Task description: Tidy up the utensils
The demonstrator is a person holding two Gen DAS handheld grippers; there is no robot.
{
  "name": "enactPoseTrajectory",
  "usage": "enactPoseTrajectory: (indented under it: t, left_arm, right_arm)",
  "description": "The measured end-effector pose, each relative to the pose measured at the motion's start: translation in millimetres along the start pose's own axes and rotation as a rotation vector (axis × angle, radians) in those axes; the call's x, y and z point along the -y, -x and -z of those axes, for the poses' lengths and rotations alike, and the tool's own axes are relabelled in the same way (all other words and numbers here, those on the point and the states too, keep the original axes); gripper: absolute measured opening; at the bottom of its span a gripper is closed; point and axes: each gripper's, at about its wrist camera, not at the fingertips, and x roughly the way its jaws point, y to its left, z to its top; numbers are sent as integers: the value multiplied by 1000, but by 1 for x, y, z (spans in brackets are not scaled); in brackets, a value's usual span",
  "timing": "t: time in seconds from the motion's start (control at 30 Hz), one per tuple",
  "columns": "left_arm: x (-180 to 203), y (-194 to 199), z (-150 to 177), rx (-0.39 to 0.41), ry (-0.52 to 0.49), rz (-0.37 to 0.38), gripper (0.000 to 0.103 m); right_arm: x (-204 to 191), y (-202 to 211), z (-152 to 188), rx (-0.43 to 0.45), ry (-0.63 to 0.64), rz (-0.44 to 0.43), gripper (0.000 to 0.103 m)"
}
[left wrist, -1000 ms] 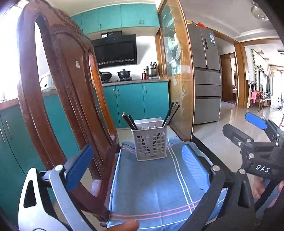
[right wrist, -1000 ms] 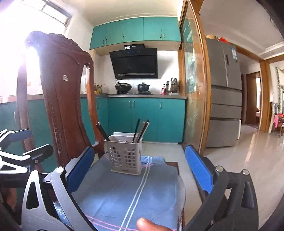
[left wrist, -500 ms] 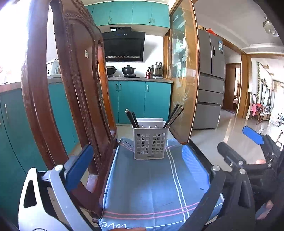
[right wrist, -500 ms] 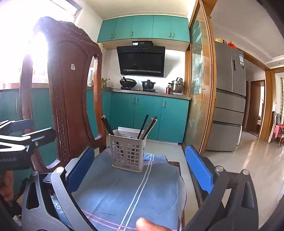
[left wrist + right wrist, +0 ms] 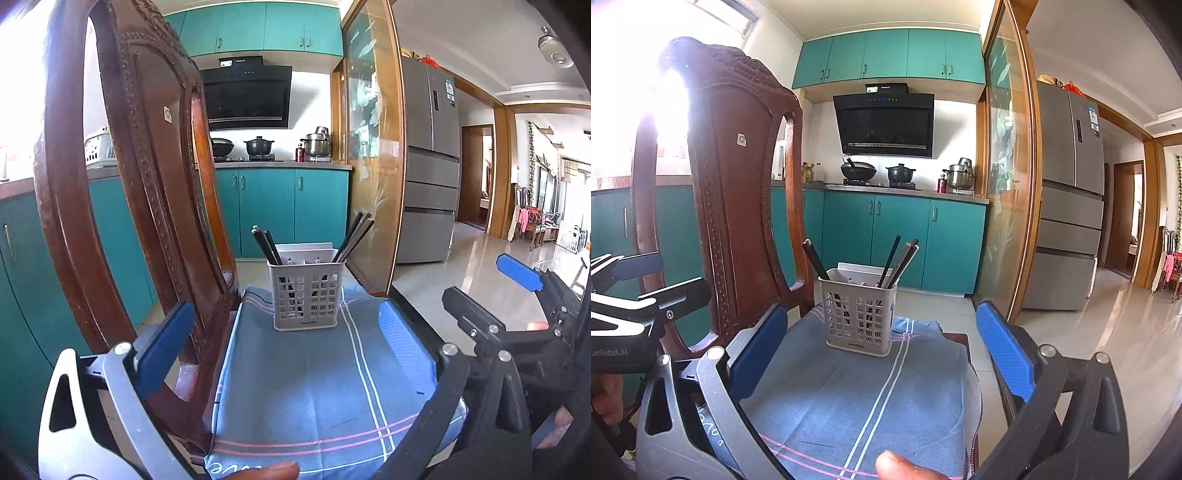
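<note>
Kitchen, cloth [image 5: 314, 387] on chair seat. Caddy [image 5: 306, 295] upright at far end, chopsticks [image 5: 355, 236] inside. Left gripper [image 5: 288, 332] and right gripper [image 5: 882, 343] fingers wide apart, empty. Fits sorting pending or finished; stage unsettled.

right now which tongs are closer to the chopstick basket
Right, though only slightly. The right tongs are open, with the chopstick basket reaching down between their tips. The left tongs are open too, a bit farther back.

Left gripper [image 5: 635, 280] body reads "GenRobot.AI".
</note>
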Motion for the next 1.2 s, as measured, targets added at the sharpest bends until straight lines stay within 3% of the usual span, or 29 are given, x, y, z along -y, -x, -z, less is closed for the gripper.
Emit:
enactPoseTrajectory:
  t: [1.2]
  left_arm:
    - [-6,-5,-4,-13,6,-3,99]
  right_arm:
    - [-3,-1,0,10,4,-1,100]
